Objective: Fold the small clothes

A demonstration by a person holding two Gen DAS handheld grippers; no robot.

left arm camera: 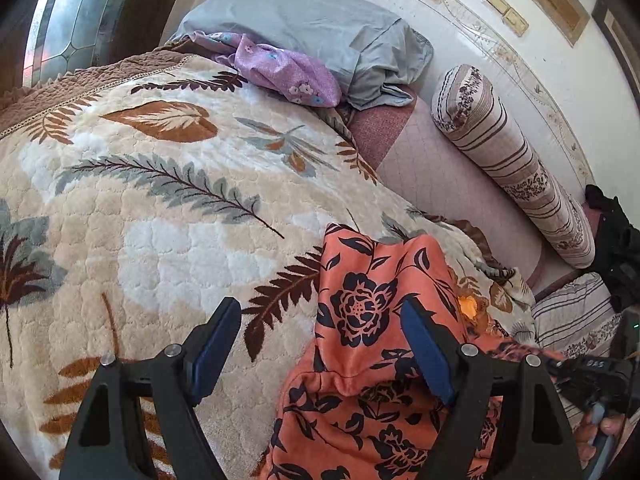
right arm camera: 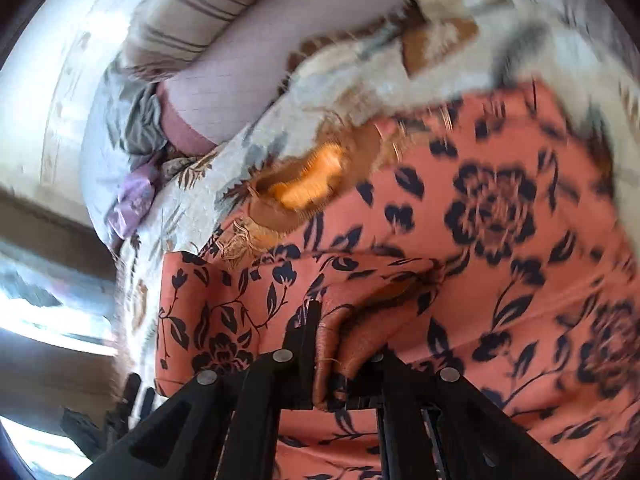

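An orange garment with dark navy flowers (left arm camera: 372,344) lies on the leaf-patterned blanket (left arm camera: 160,208), partly folded over itself. My left gripper (left arm camera: 320,320) is open above the blanket, its right finger (left arm camera: 424,344) over the garment and its left finger (left arm camera: 218,340) over bare blanket. In the right wrist view my right gripper (right arm camera: 344,320) is shut on a bunched fold of the same garment (right arm camera: 500,220), lifting an edge. That view is blurred. The right gripper's body (left arm camera: 592,376) shows at the left view's lower right edge.
A grey pillow (left arm camera: 320,28) and a purple floral cloth (left arm camera: 280,68) lie at the head of the bed. A striped bolster (left arm camera: 516,160) lies along the wall side on a pink sheet (left arm camera: 436,176). A dark object (left arm camera: 616,240) sits at far right.
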